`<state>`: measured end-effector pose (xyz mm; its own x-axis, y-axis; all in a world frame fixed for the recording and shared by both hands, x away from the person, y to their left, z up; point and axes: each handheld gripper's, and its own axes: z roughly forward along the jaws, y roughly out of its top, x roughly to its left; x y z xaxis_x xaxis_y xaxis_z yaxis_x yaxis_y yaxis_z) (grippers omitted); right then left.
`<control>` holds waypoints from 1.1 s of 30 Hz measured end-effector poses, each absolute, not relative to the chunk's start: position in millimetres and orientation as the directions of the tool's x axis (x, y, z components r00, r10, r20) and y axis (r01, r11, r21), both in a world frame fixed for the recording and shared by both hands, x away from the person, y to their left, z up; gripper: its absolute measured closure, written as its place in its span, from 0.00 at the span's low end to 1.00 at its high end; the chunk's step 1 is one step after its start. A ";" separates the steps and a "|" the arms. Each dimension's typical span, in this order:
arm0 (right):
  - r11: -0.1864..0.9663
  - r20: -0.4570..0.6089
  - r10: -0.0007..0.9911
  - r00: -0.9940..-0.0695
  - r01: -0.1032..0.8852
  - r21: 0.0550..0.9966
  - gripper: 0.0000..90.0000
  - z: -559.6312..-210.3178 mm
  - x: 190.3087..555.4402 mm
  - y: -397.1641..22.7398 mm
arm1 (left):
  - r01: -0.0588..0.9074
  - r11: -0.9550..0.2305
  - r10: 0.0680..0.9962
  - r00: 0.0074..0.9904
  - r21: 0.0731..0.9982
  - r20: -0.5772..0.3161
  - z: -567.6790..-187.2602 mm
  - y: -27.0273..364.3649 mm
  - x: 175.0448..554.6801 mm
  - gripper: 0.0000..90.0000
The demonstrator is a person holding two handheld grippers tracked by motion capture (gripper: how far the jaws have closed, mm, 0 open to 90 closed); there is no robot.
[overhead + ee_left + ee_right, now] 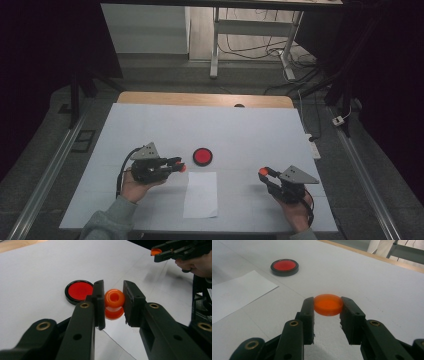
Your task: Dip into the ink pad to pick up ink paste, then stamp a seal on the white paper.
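Where the two black jaws rise in the left gripper view, a small glossy orange piece (114, 303) is pinched between them; it is rounded like a spool, with a hollow ring at its near end and a wider flange below, and it is held above the table. The left gripper (176, 165) is seen in the high view lying sideways in the person's left hand (134, 184), its orange tip pointing towards the table's middle. Just beyond that tip, a flat round disc (202, 156) is seen resting on the table, with a smooth red face set in a black rim. A white sheet of paper (201, 194) lies flat near the front edge, just beside the disc on its near side.

In the right gripper view, a translucent orange cap (328, 304), shallow and round with a flat top, is clamped at its sides between the jaws. The right gripper (263, 173) is held in the right hand (296, 212), well apart from the left one, and a grey three-cornered plate (297, 175) is carried on top. The table (260, 130) is covered in a matt white surface, with a wooden strip left bare along its far edge
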<state>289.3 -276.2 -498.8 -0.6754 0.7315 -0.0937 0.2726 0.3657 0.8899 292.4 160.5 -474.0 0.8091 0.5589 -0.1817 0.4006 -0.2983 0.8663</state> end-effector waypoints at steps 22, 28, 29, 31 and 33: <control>0.366 -0.097 0.734 -0.672 0.271 0.890 0.71 -498.8 288.9 -278.6 | 0.378 -0.337 0.519 0.839 0.862 -0.165 -477.5 136.4 283.4 0.80; 0.364 -0.094 0.736 -0.670 0.275 0.890 0.71 -499.0 288.9 -279.2 | 0.373 -0.361 0.508 0.847 0.855 -0.156 -481.2 127.9 282.2 0.80; 0.365 -0.095 0.736 -0.671 0.273 0.890 0.71 -498.9 289.0 -279.4 | 0.371 -0.362 0.506 0.849 0.855 -0.154 -481.2 127.2 281.9 0.80; 0.367 -0.098 0.735 -0.671 0.272 0.890 0.71 -498.7 289.1 -279.2 | 0.371 -0.364 0.504 0.850 0.854 -0.154 -481.4 126.1 281.2 0.80; 0.363 -0.095 0.734 -0.672 0.270 0.892 0.71 -499.1 289.5 -279.1 | 0.370 -0.367 0.501 0.852 0.853 -0.154 -481.9 125.1 281.1 0.80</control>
<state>289.5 -279.1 -499.1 -0.6725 0.7340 -0.0950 0.2702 0.3629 0.8918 281.1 125.1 -481.9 0.8516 0.5011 -0.1539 0.3701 -0.3669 0.8534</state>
